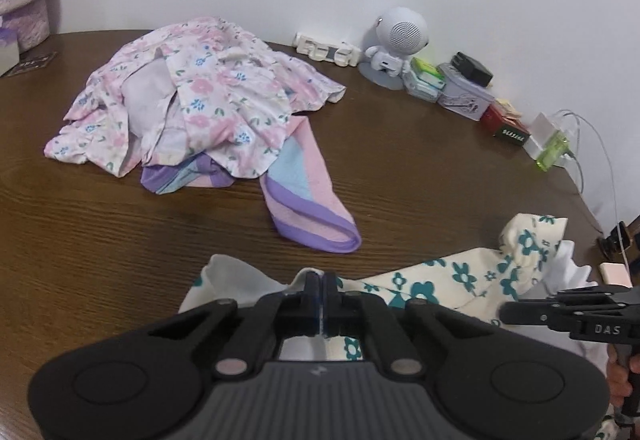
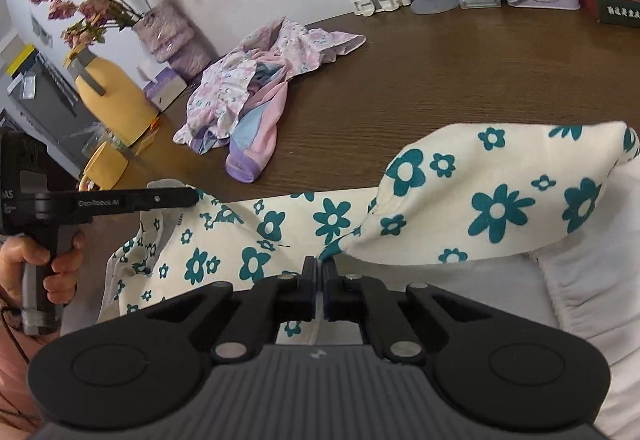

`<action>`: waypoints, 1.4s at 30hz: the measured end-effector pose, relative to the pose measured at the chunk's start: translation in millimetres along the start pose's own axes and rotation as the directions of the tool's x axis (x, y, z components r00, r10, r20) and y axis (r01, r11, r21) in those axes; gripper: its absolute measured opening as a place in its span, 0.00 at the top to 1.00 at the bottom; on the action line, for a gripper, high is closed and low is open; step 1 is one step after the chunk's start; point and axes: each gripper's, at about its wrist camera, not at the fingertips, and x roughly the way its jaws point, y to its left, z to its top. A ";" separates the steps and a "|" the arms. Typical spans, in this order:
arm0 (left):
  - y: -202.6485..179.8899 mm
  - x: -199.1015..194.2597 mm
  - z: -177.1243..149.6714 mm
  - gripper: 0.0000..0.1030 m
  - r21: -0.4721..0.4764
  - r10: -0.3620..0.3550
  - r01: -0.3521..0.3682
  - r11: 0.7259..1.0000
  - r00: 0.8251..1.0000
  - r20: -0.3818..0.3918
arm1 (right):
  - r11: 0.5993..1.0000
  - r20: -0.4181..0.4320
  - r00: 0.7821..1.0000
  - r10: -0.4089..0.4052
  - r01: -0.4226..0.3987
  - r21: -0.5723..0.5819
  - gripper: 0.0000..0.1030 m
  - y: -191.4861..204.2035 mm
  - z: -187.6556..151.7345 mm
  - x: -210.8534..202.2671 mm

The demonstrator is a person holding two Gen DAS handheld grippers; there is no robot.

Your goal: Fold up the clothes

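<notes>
Both claws are pinched shut on cloth. Left gripper: fingers together on an edge of the cream garment with teal flowers. Right gripper: fingers together on a gathered fold of the same garment; only a thin bite of fabric shows between the pads.

Garment sits at the near edge of the table, stretched between the two claws and partly off the edge toward the person. Long axis runs roughly parallel to that near edge. One end is bunched and lifted past the right claw; the other drapes under the left claw. Which end is collar or hem I cannot tell.

Risks, as I judge them:
- Thin pinch at the right claw; a hard tug sideways could slip the fabric free.
- Bunched end is twisted; folding now would likely trap wrinkles and give an uneven fold.
- Overhanging cloth may drag the piece off the near edge if one grip lets go.

Further out, toward the middle and far-left part of the table: loose heap of pink floral clothing over a pink, blue and purple piece, unfolded. Small clutter along the far edge, well apart from the work.
</notes>
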 end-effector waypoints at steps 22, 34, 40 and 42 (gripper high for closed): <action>7.9 1.6 -4.5 0.68 -0.082 -0.051 0.045 0.996 0.996 -0.069 | 0.851 -0.065 0.963 -0.260 0.197 -0.486 0.61 57.8 53.8 16.3; 3.9 13.2 0.0 0.89 -0.079 -0.031 0.024 0.997 0.996 -0.089 | 0.788 -0.182 0.925 -0.334 0.168 -0.592 0.61 46.0 49.2 40.2; 1.3 9.1 -4.7 1.00 -0.048 -0.025 0.023 0.999 0.999 -0.041 | 0.816 -0.220 0.933 -0.286 0.118 -0.565 0.93 43.6 51.1 40.5; -1.0 1.7 -4.5 1.00 -0.035 -0.025 0.025 0.999 1.000 0.008 | 0.831 -0.193 0.942 -0.274 0.131 -0.541 0.98 42.5 55.1 35.2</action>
